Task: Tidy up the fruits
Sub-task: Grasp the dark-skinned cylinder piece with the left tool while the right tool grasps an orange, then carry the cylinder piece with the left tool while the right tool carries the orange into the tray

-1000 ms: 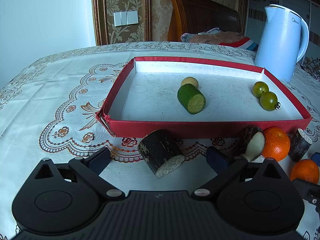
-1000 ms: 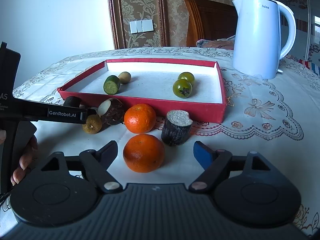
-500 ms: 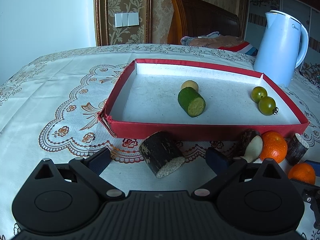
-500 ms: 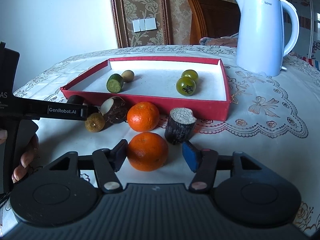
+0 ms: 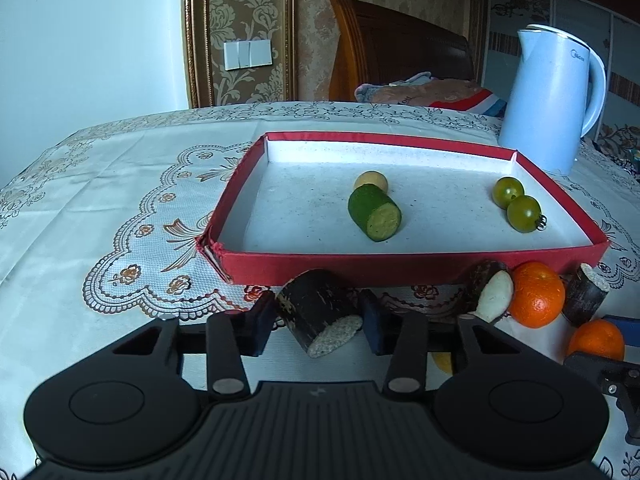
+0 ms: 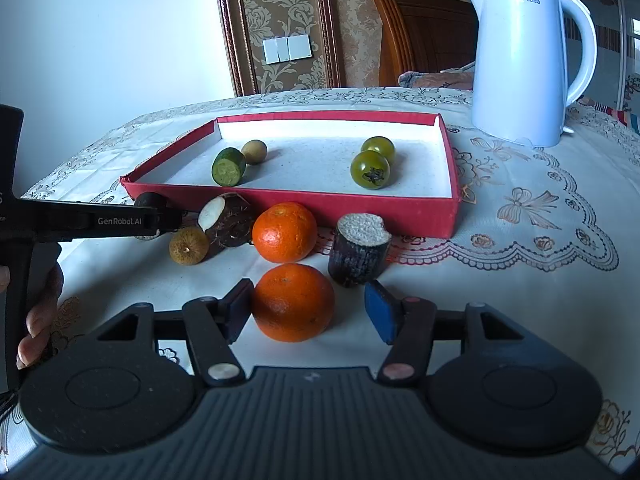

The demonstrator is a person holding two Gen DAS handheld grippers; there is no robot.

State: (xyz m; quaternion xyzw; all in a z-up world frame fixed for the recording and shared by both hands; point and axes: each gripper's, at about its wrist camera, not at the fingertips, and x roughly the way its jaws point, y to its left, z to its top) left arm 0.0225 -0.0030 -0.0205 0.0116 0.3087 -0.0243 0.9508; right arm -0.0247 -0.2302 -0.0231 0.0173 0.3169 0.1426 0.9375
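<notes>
A dark sugarcane piece lies on its side in front of the red tray. My left gripper is closing on it, and both pads touch its sides. In the right wrist view my right gripper straddles the near orange. Its left pad touches the peel, while the blue right pad stands a gap away. A second orange, an upright sugarcane piece, a cut dark root and a brown round fruit lie before the tray.
Inside the tray are a cucumber piece, a small yellow fruit and two green tomatoes. A white kettle stands behind the tray to the right. A person's hand holds the left gripper's handle.
The left jaws have closed from wide open onto the lying sugarcane piece. The right jaws narrowed around the near orange, then stopped. Neither hand has shifted.
</notes>
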